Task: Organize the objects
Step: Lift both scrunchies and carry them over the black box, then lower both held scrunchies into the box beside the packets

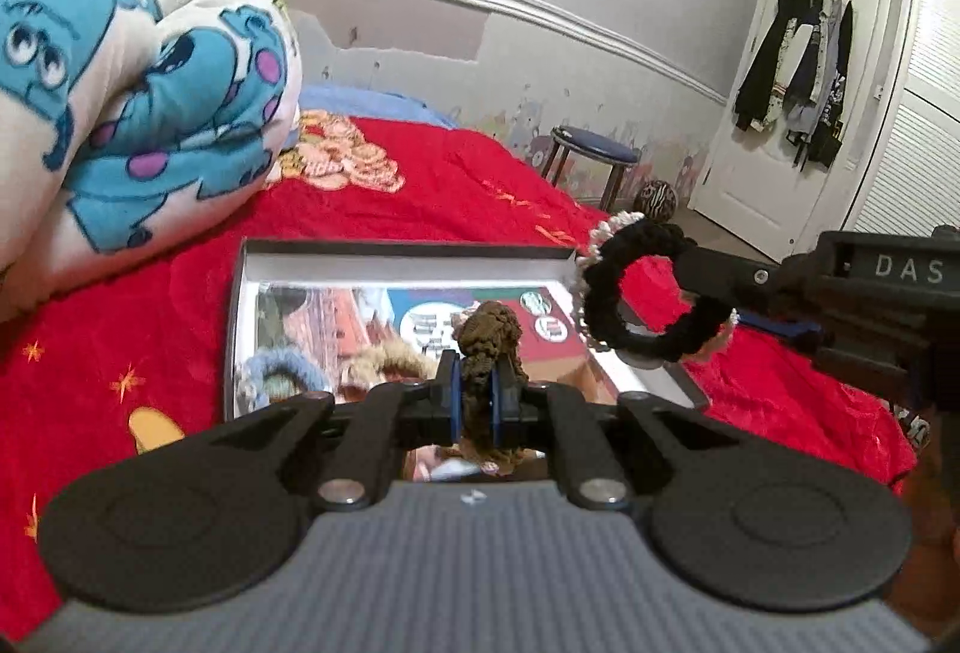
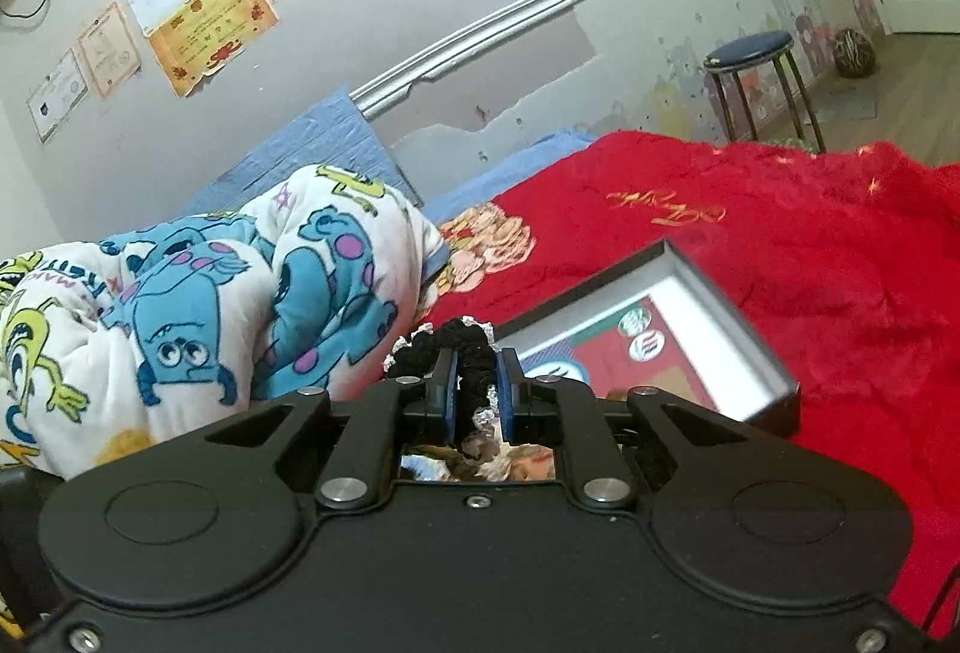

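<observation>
A shallow open box (image 1: 414, 252) with a printed picture on its floor lies on the red blanket (image 1: 150, 305). My left gripper (image 1: 475, 392) is shut on a brown scrunchie (image 1: 487, 332), held above the box. Inside the box lie a blue scrunchie (image 1: 282, 371) and a tan furry one (image 1: 384, 362). My right gripper (image 2: 477, 389) is shut on a black scrunchie with white trim (image 2: 465, 344); in the left wrist view the same black scrunchie (image 1: 645, 287) hangs as a ring over the box's right corner. The box (image 2: 708, 275) sits right of the right gripper.
A rolled cartoon-print blanket (image 1: 138, 71) lies left of the box, also seen as the blanket (image 2: 228, 293). A blue-topped stool (image 1: 594, 149) and a patterned ball (image 1: 657, 200) stand on the floor beyond the bed. Clothes hang on a white door (image 1: 798, 65).
</observation>
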